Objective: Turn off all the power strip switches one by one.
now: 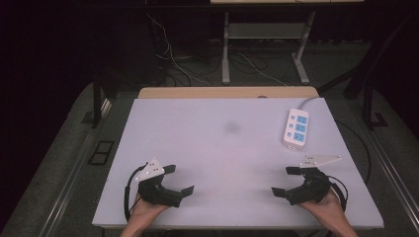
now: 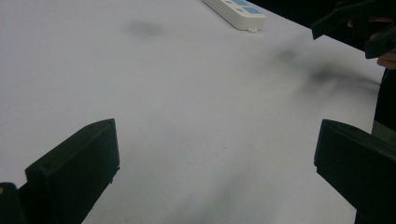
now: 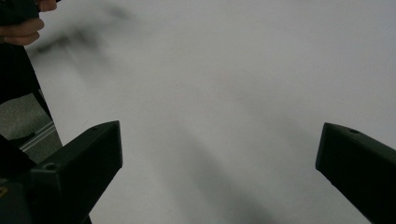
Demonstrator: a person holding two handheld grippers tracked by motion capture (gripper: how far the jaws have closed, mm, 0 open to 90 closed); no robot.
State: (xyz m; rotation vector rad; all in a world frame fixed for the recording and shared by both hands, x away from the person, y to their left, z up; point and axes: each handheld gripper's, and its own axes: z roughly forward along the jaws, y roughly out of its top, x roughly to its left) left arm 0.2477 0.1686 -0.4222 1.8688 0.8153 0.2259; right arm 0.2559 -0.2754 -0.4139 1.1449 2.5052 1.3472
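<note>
A white power strip (image 1: 296,128) with blue sockets lies at the table's right rear, its cable running off the back edge; its near end (image 2: 236,9) appears at the top of the left gripper view. My left gripper (image 1: 178,179) rests near the front left of the white table (image 1: 217,148), open with nothing between its jaws. Near the front right, my right gripper (image 1: 285,181) is open too and holds nothing. In the left gripper view (image 2: 215,149) and the right gripper view (image 3: 219,149) the black jaws stand wide apart over bare tabletop.
A faint grey smudge (image 1: 231,128) marks the table's middle rear. Beyond the table stand metal desk legs (image 1: 226,49) and loose cables (image 1: 173,64) on a dark floor. A person's hands (image 1: 143,212) enter from the front edge.
</note>
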